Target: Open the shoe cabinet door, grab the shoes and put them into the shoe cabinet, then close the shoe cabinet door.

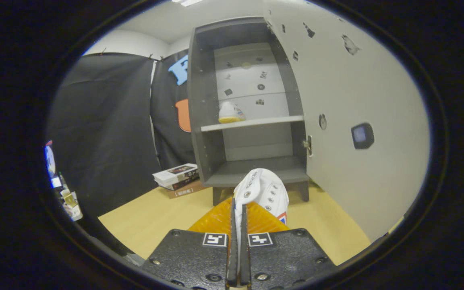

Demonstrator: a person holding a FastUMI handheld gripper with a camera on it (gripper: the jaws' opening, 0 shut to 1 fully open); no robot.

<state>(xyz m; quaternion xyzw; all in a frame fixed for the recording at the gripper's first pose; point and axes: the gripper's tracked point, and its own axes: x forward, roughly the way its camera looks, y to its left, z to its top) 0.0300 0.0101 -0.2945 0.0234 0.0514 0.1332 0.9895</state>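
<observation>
White shoe [262, 191] is sitting clamped in the gripper [238, 217]: both fingers are pressing together on a thin edge of its upper, gap between them nearly nil, so narrow and gripping. Shoe is hanging toe-forward just ahead of the fingertips, eyelets facing up, sole side showing below the fingers. Can't tell whether it's touching the tabletop.

Gripper is pointing roughly level and straight at the shoe cabinet [248, 108], fingers standing side by side and aiming at the lower compartment. The holder's hand isn't showing, so wrist angle is unreadable beyond that.

Cabinet is standing beyond the fingers, on short legs, door [349, 121] swung fully open to the right of the gripper and running close alongside it. Door's inner face is carrying a hinge [308, 145], a dark square patch and small stickers. Second shoe [230, 112] is already resting on the middle shelf [256, 122], up and beyond the fingers, at the left of the shelf. Bottom compartment is lying directly ahead of the held shoe's toe.

Wooden table [151, 219] is spreading below the gripper. Stack of books [177, 177] is lying ahead-left, just beside the cabinet's left wall. Black cloth wall [107, 133] is hanging behind, left of the cabinet. Some clutter far left, too small to identify.
</observation>
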